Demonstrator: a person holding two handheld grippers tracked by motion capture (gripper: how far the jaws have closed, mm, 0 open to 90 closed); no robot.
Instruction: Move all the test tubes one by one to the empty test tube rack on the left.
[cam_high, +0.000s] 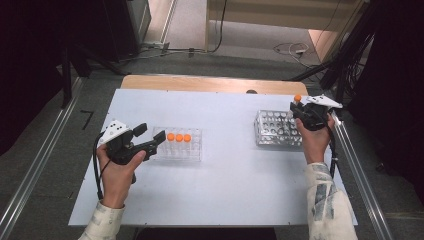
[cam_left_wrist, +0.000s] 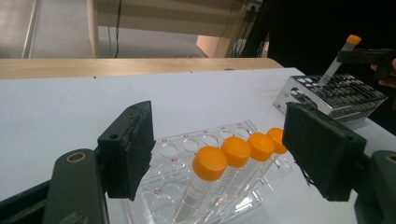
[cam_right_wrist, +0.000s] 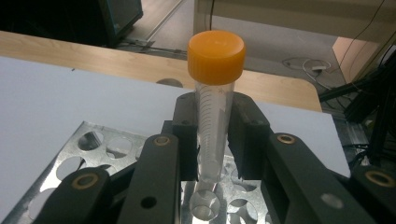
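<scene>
My right gripper (cam_high: 296, 107) is shut on a clear tube with an orange cap (cam_right_wrist: 215, 56), held upright with its lower end in or just above a hole of the metal rack (cam_right_wrist: 93, 144). That tube (cam_high: 297, 98) and metal rack (cam_high: 272, 131) stand at the table's far right. The tube (cam_left_wrist: 343, 53) leans over the metal rack (cam_left_wrist: 327, 93) in the left gripper view. My left gripper (cam_high: 150, 134) is open beside the clear plastic rack (cam_high: 192, 150), which holds several orange-capped tubes (cam_high: 179, 137). Those tubes (cam_left_wrist: 236, 151) lie beyond the gap of the left gripper (cam_left_wrist: 219, 149), untouched.
Both racks rest on a white tabletop (cam_high: 225, 185) with a wooden strip (cam_high: 200, 83) along its far edge. Metal rails (cam_high: 360, 170) run along both sides of the table. Cables (cam_high: 295, 49) lie on the floor behind.
</scene>
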